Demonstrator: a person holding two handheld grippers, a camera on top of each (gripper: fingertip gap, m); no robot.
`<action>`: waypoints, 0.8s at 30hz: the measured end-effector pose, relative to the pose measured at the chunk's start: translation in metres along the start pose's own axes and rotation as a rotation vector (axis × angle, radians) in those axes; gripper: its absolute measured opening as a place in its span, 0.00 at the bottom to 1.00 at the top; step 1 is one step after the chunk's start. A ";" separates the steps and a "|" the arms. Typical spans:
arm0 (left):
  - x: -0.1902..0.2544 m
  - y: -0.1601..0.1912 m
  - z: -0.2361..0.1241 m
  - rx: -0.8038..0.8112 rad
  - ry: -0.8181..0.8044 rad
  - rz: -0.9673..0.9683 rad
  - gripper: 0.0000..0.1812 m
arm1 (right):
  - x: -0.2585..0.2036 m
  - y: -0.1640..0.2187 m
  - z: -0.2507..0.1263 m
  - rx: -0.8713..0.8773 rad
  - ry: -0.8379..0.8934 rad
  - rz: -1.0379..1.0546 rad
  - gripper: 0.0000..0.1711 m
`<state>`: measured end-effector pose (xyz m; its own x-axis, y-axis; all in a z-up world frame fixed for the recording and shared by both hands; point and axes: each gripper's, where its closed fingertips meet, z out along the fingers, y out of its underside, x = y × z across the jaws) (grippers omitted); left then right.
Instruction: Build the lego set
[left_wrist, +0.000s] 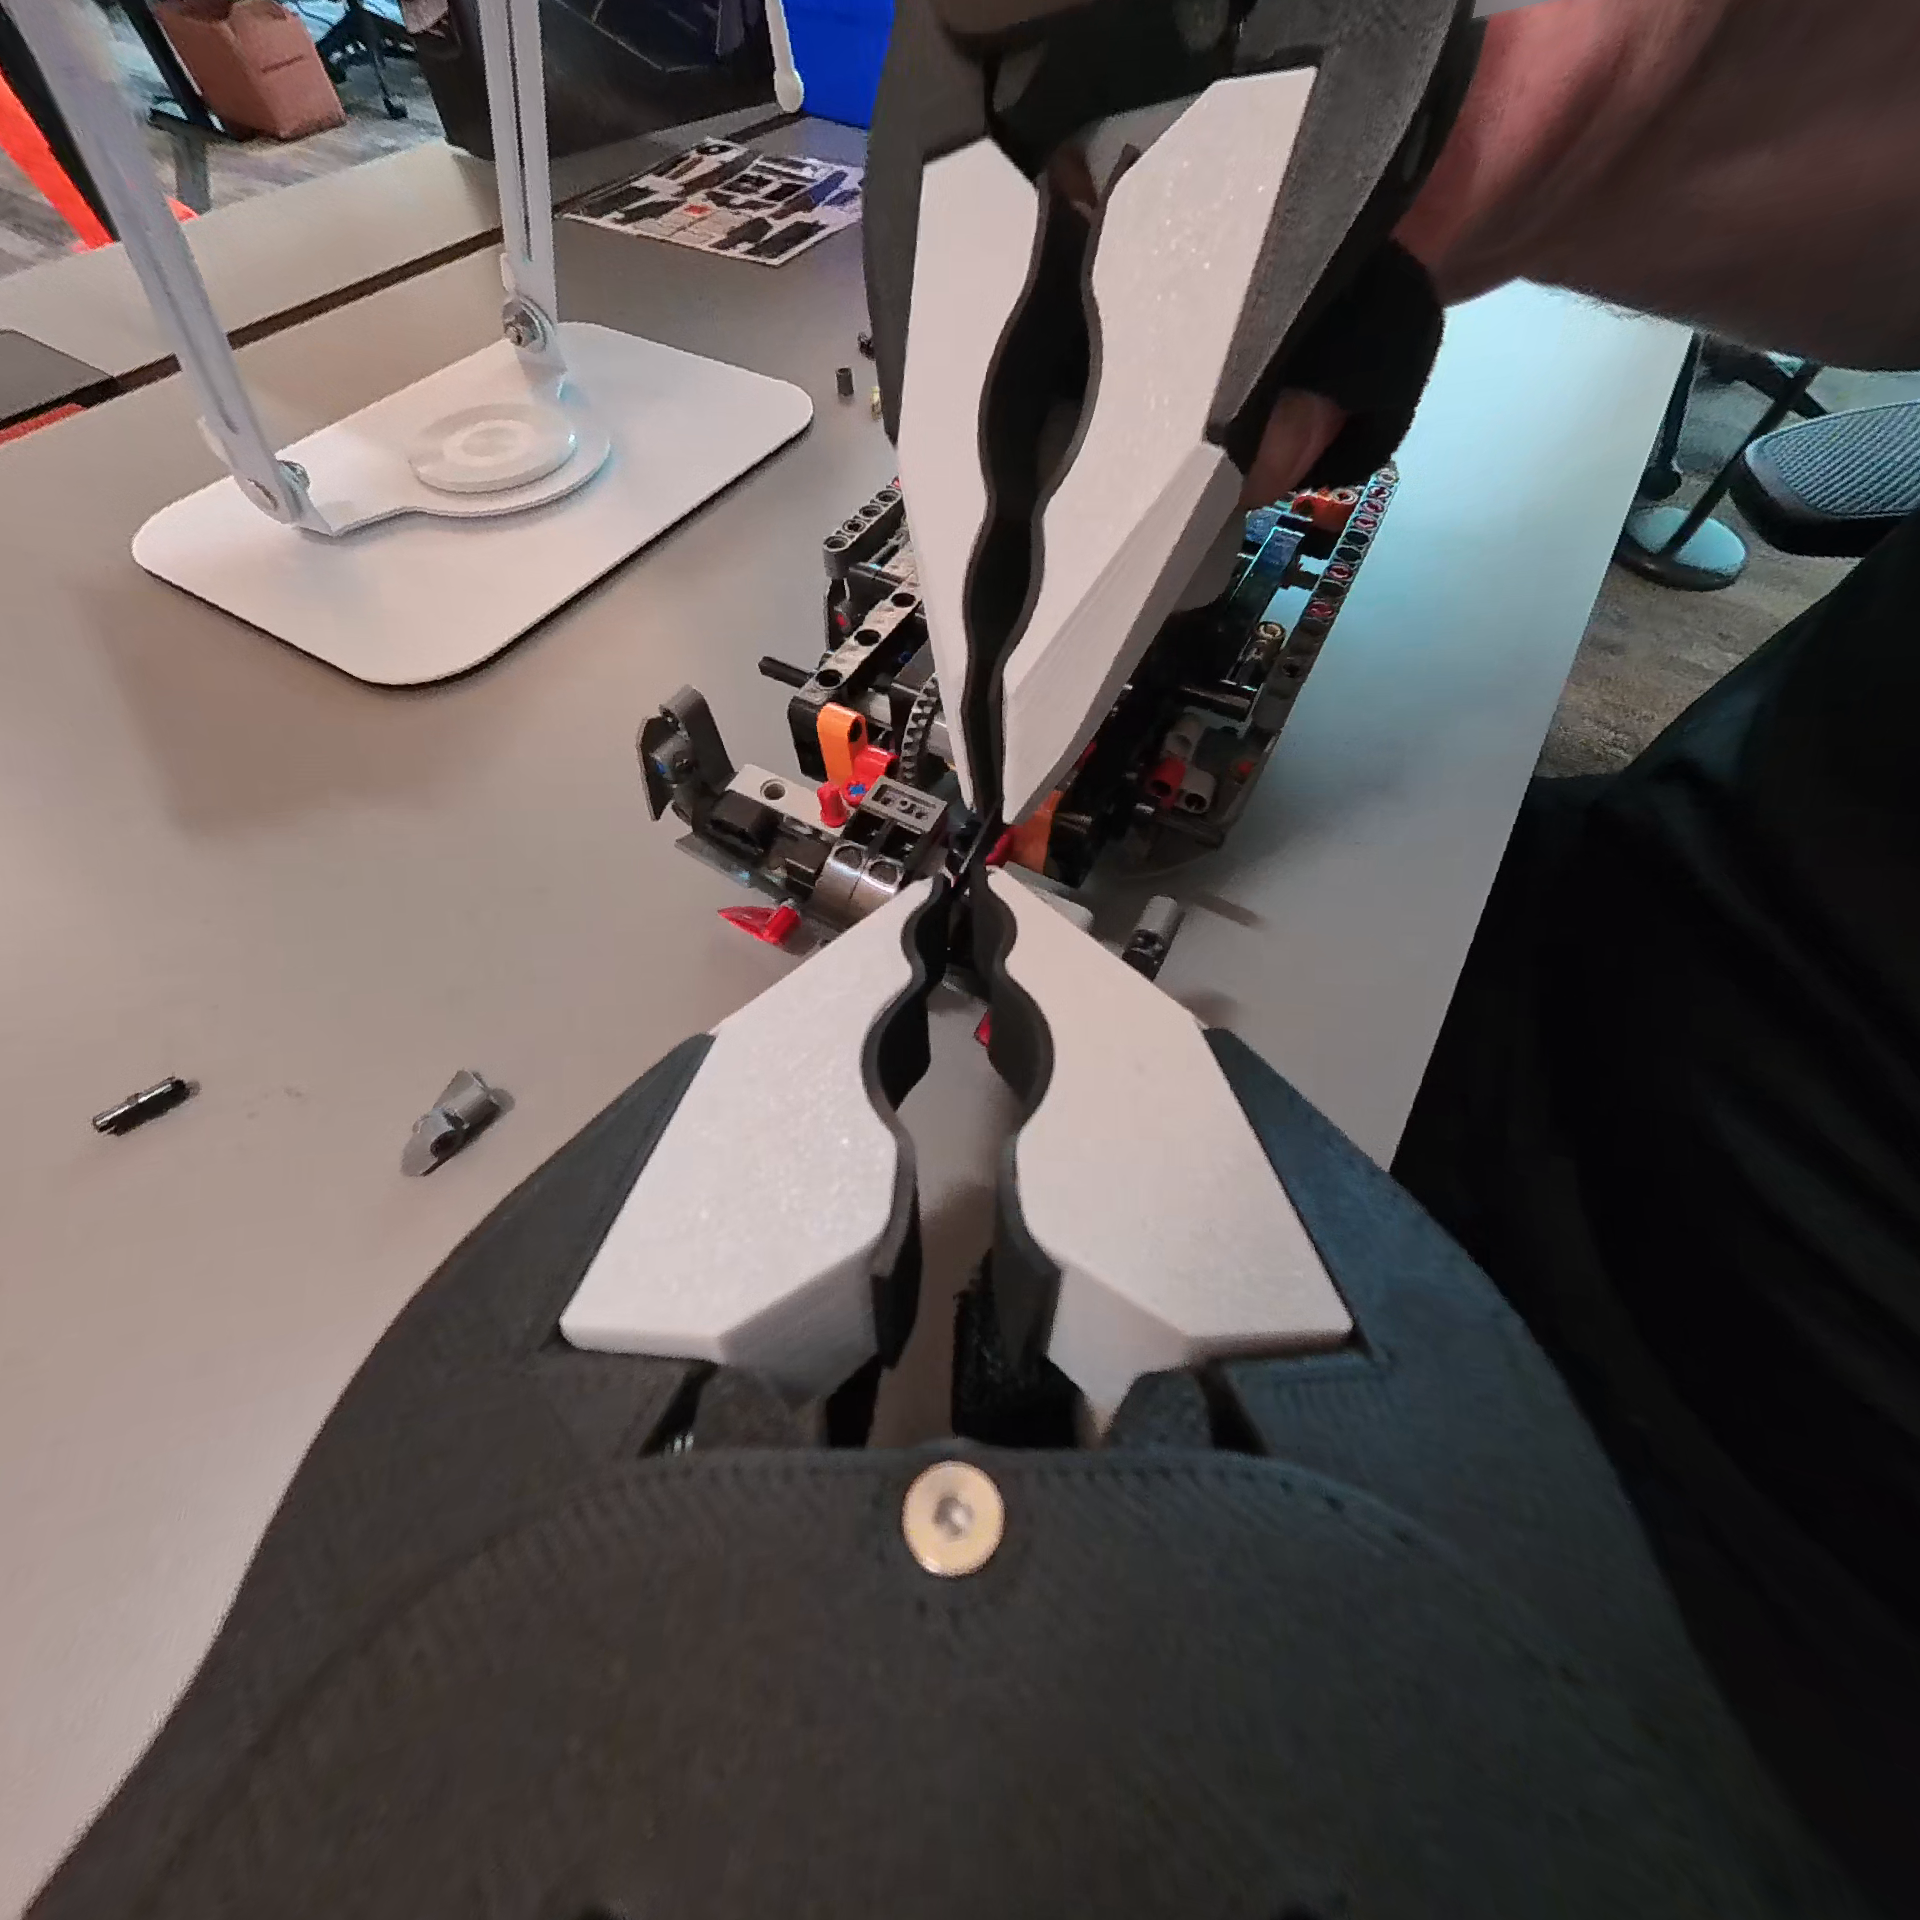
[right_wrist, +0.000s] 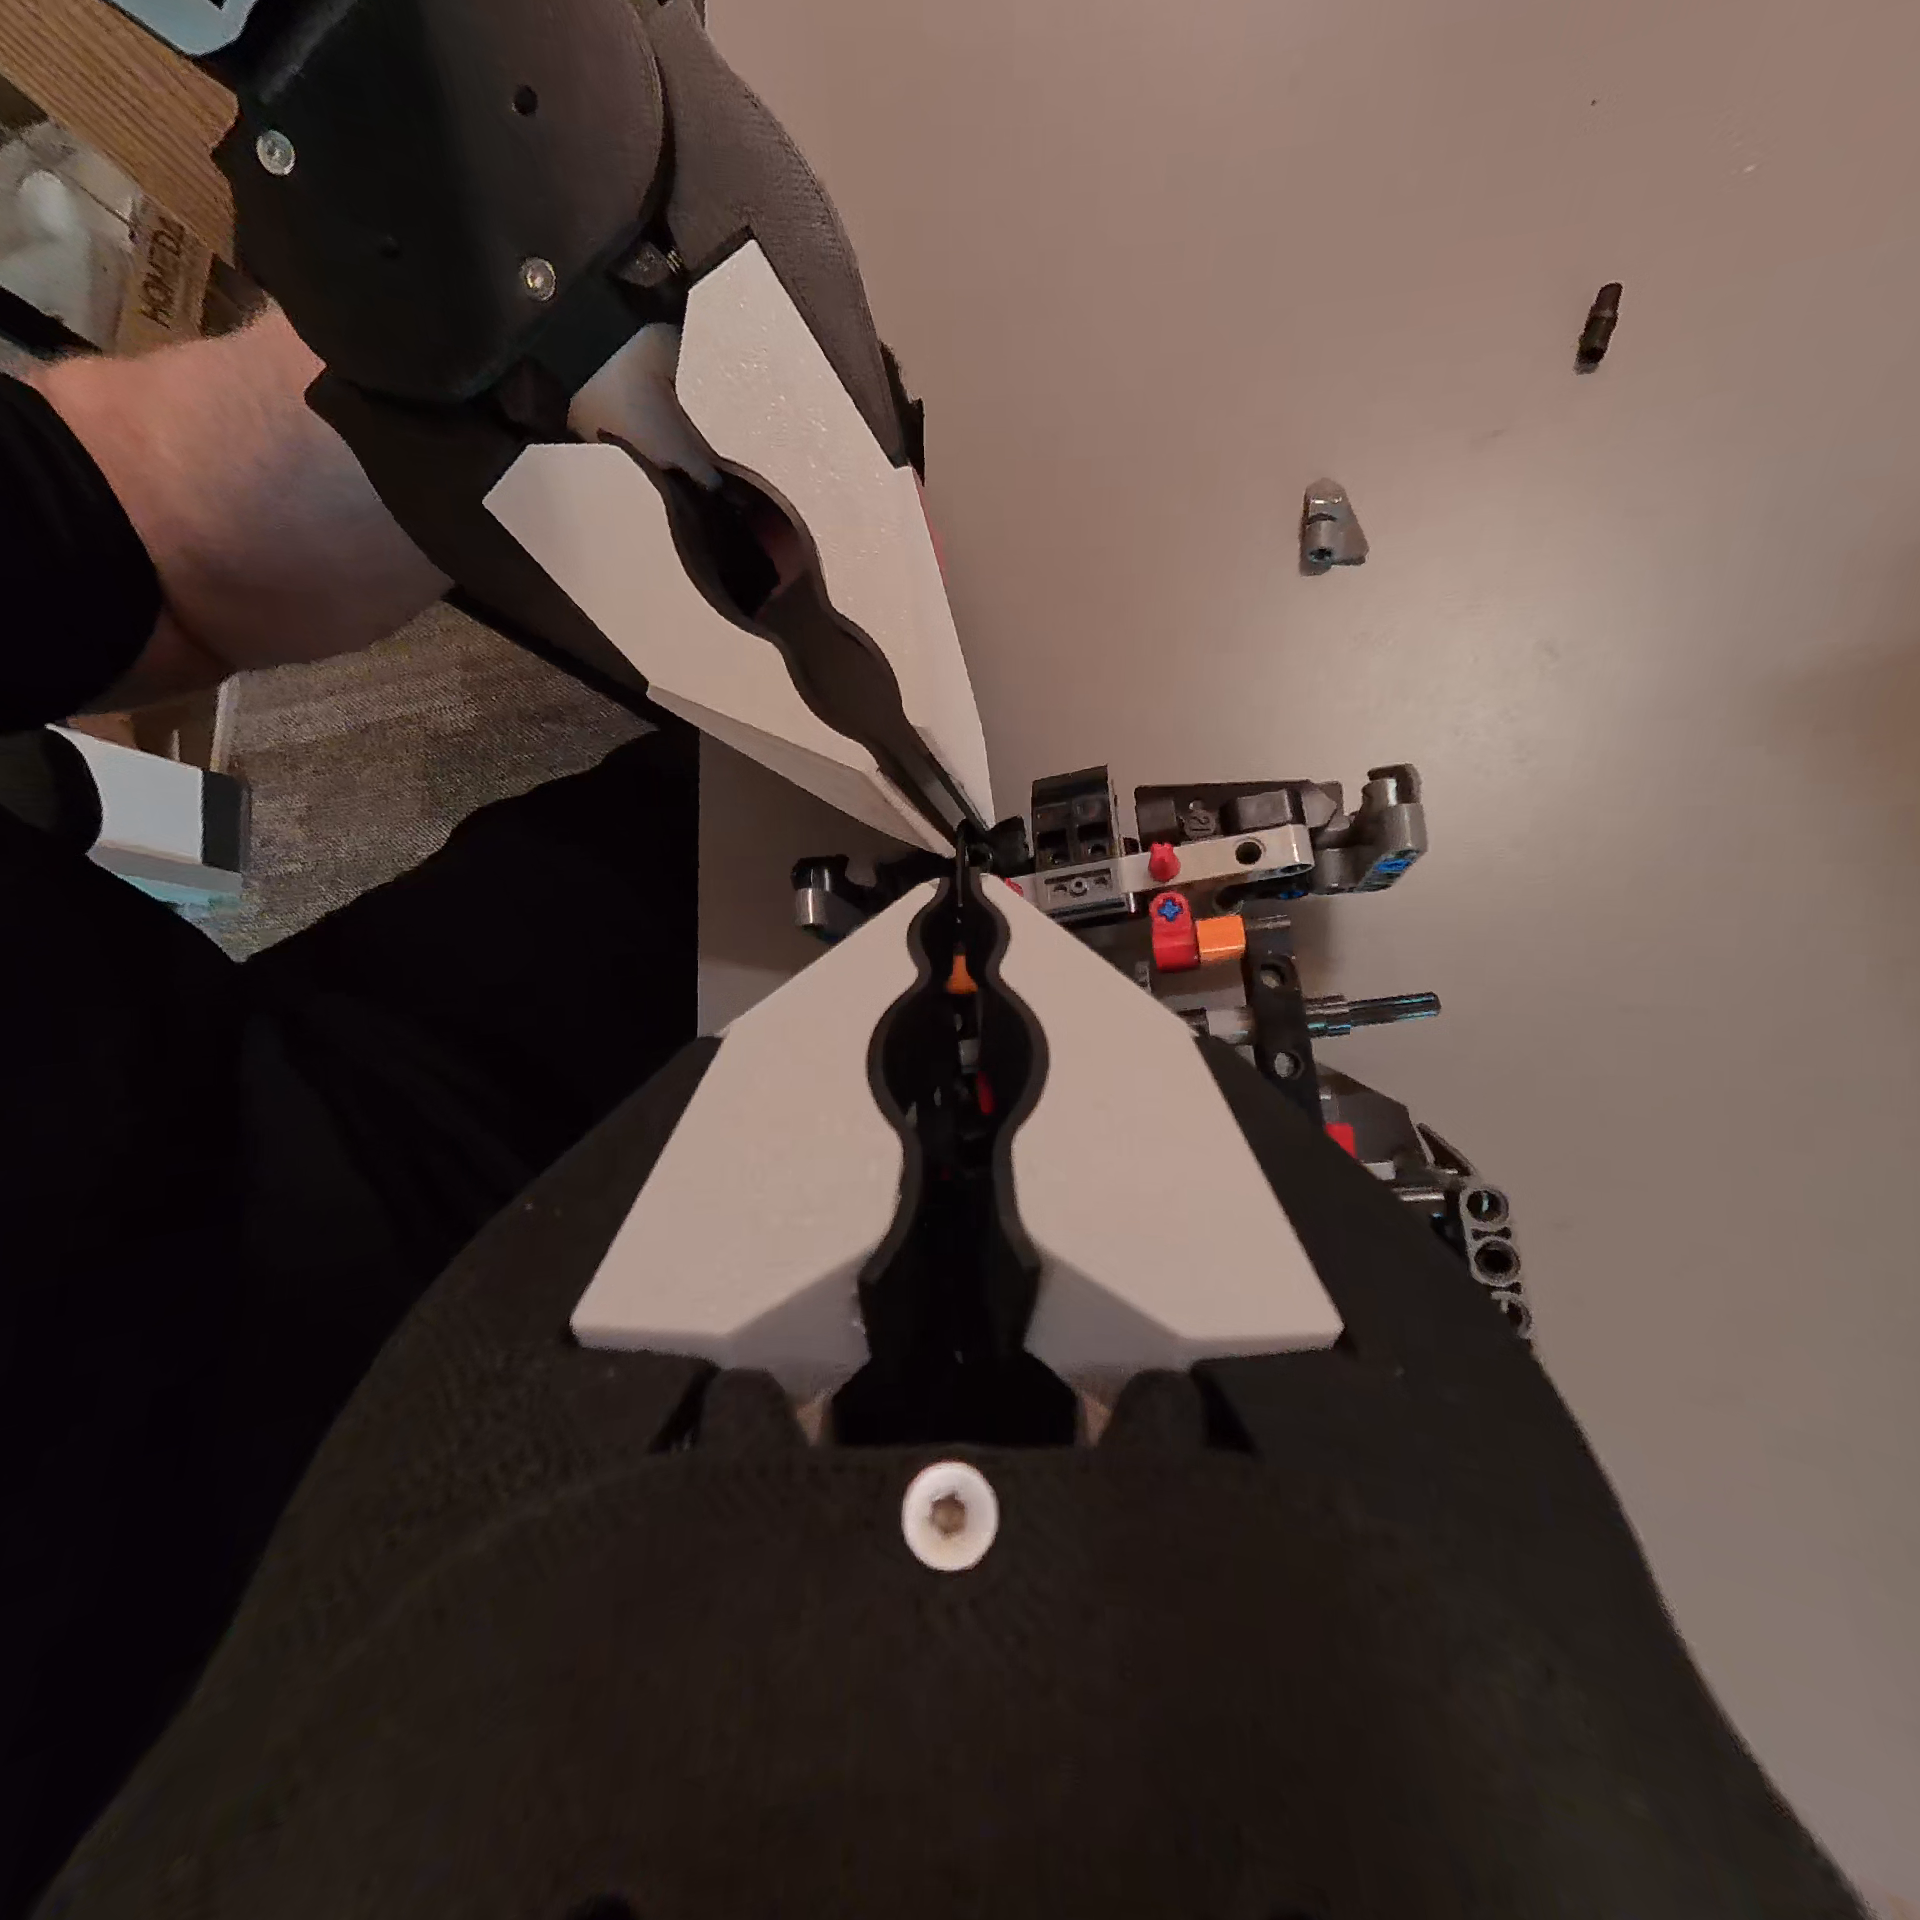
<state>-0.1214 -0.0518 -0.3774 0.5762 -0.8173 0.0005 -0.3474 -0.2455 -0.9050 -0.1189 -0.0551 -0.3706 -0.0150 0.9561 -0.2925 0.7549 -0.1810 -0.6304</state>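
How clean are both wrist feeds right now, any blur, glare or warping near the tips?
Left wrist view: Lego model fairly sharp, edges bowed by the wide lens, lamp base bright, no glare. Right wrist view: dimmer, warm-tinted table, left hand-held gripper sharp, frame corners soft.

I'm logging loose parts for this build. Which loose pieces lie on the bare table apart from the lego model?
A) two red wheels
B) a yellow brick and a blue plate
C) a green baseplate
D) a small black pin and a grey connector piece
D: a small black pin and a grey connector piece lie apart on the table, clear of the lego model.
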 end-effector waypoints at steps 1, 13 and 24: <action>0.001 0.000 0.000 0.002 0.001 0.003 0.00 | -0.001 0.000 -0.001 -0.007 -0.003 -0.010 0.00; 0.004 -0.002 0.003 -0.026 -0.088 0.076 0.00 | 0.000 0.003 -0.005 -0.115 -0.059 -0.162 0.00; 0.001 0.004 0.005 -0.062 -0.110 0.086 0.00 | 0.004 0.004 0.000 -0.180 -0.144 -0.176 0.00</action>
<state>-0.1179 -0.0511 -0.3828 0.6189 -0.7754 -0.1256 -0.4422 -0.2118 -0.8716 -0.1161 -0.0524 -0.3744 -0.2395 0.9244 -0.2969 0.8361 0.0410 -0.5470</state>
